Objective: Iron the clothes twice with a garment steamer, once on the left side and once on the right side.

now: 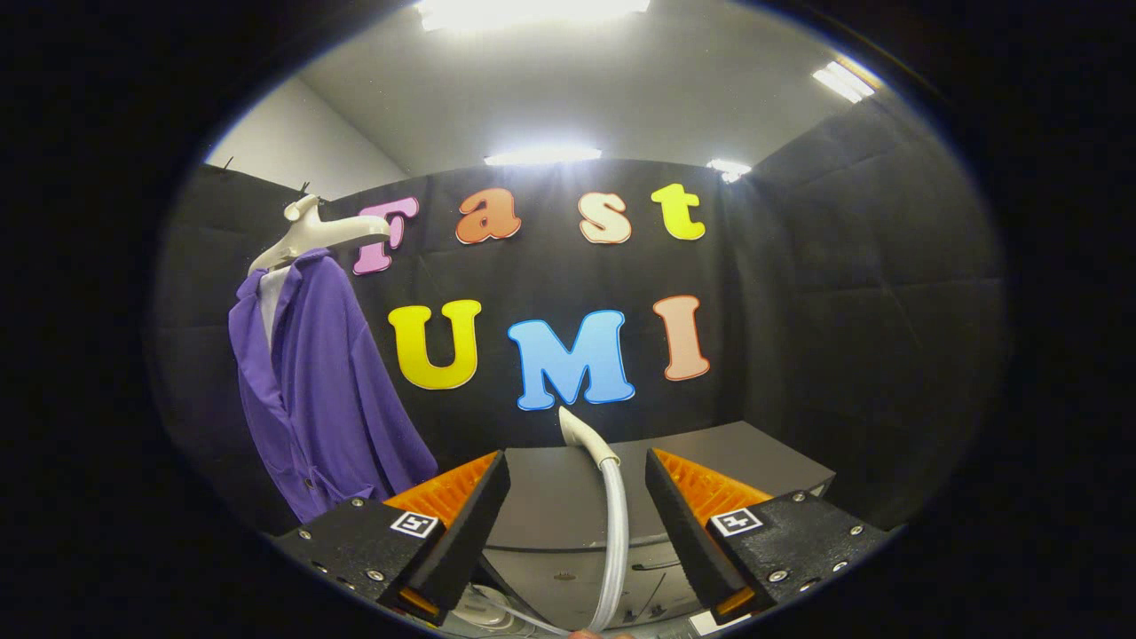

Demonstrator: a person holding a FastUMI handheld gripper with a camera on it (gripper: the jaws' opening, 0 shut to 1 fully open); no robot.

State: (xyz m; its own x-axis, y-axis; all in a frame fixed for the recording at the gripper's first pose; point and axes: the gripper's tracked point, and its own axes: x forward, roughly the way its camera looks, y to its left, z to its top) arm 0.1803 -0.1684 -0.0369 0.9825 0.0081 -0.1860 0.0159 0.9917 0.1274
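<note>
The gripper (577, 506) has its fingers spread wide, pinching nothing. Between them rises a pale steamer hose (615, 532) ending in a white nozzle (581, 430) (it touches neither finger). Beyond the hose lies a grey table (710, 448). Left of the hose and farther back, a purple garment (315, 390) hangs on a white hanger (311, 232).

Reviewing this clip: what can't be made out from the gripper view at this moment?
- Steamer hose: its lower end and the base unit run out of sight below the open gripper.
- Steamer head: its steam face points away, so its state can't be told.
- Purple garment: its far side is turned away, toward the booth wall.
- Hanger: what it hangs from is too dark to tell.
</note>
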